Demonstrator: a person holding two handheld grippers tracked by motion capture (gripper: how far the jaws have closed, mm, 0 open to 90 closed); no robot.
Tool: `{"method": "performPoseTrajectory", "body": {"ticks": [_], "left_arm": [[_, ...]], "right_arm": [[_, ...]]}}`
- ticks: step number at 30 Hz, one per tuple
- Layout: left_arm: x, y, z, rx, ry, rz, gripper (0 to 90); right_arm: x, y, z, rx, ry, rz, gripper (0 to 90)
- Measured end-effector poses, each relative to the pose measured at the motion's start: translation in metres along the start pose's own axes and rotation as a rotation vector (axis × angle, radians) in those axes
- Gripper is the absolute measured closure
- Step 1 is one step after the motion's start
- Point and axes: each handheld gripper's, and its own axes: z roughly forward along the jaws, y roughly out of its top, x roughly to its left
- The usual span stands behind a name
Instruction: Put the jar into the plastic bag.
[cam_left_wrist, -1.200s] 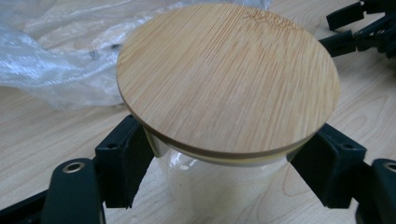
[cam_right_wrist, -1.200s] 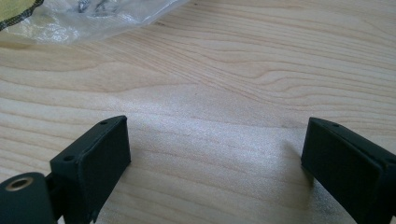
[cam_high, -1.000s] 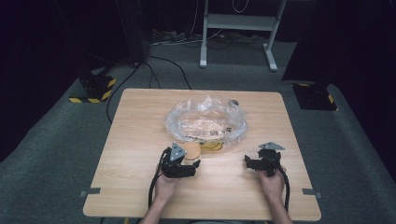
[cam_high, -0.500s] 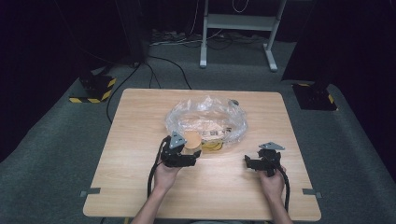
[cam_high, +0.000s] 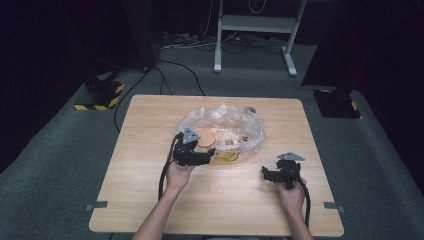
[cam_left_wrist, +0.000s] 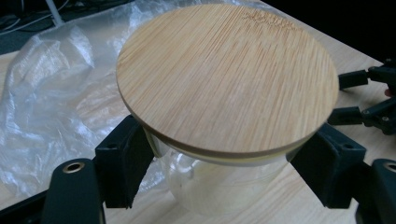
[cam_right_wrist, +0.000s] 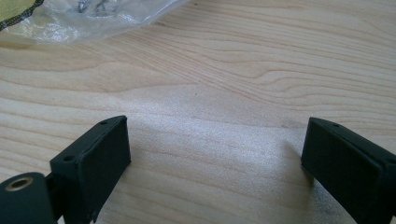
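The left gripper clamps a glass jar with a wooden lid beside the plastic bag. The right gripper, spread wide and empty, likely takes the lid next.

Glass jar: body largely hidden beneath its bamboo lid, base cut off by the lower edge between the left gripper jaws. Plastic bag beyond those jaws: printed contents too small to read.
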Motion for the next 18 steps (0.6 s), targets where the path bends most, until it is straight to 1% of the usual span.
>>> {"method": "performPoseTrajectory", "body": {"ticks": [2, 4, 6, 7, 10, 12, 13, 14, 15, 16, 17, 18], "left_arm": [[0.001, 0.003, 0.002, 0.002, 0.002, -0.008, 25.4], [0.001, 0.006, 0.004, 0.001, 0.006, -0.005, 25.4], [0.001, 0.009, 0.006, -0.003, 0.014, 0.009, 25.4], [0.001, 0.01, 0.008, -0.008, 0.016, 0.008, 25.4], [0.001, 0.016, 0.012, -0.001, 0.021, 0.017, 25.4], [0.0, 0.019, 0.016, -0.011, 0.021, 0.017, 25.4], [0.0, 0.021, 0.021, -0.007, 0.025, 0.014, 25.4], [0.0, 0.021, 0.021, -0.007, 0.025, 0.014, 25.4], [0.001, 0.022, 0.028, 0.004, 0.029, 0.02, 25.4], [0.001, 0.022, 0.028, 0.004, 0.029, 0.02, 25.4], [0.002, 0.023, 0.035, 0.003, 0.038, 0.023, 25.4], [0.002, 0.023, 0.035, 0.003, 0.038, 0.023, 25.4]], "right_arm": [[0.0, 0.0, 0.0, 0.0, 0.0, 0.0, 7.9], [0.0, 0.0, 0.0, 0.0, 0.0, 0.0, 7.9], [0.0, 0.0, 0.0, 0.0, 0.0, 0.0, 7.9], [0.0, 0.0, 0.0, 0.0, 0.0, 0.0, 7.9], [0.0, 0.0, 0.0, 0.0, 0.0, 0.0, 7.9], [0.0, 0.0, 0.0, 0.0, 0.0, 0.0, 7.9], [0.0, 0.0, 0.0, 0.0, 0.0, 0.0, 7.9], [0.0, 0.0, 0.0, 0.0, 0.0, 0.0, 7.9], [0.0, 0.0, 0.0, 0.0, 0.0, 0.0, 7.9], [0.0, 0.0, 0.0, 0.0, 0.0, 0.0, 7.9], [0.0, 0.0, 0.0, 0.0, 0.0, 0.0, 7.9], [0.0, 0.0, 0.0, 0.0, 0.0, 0.0, 7.9]]}}
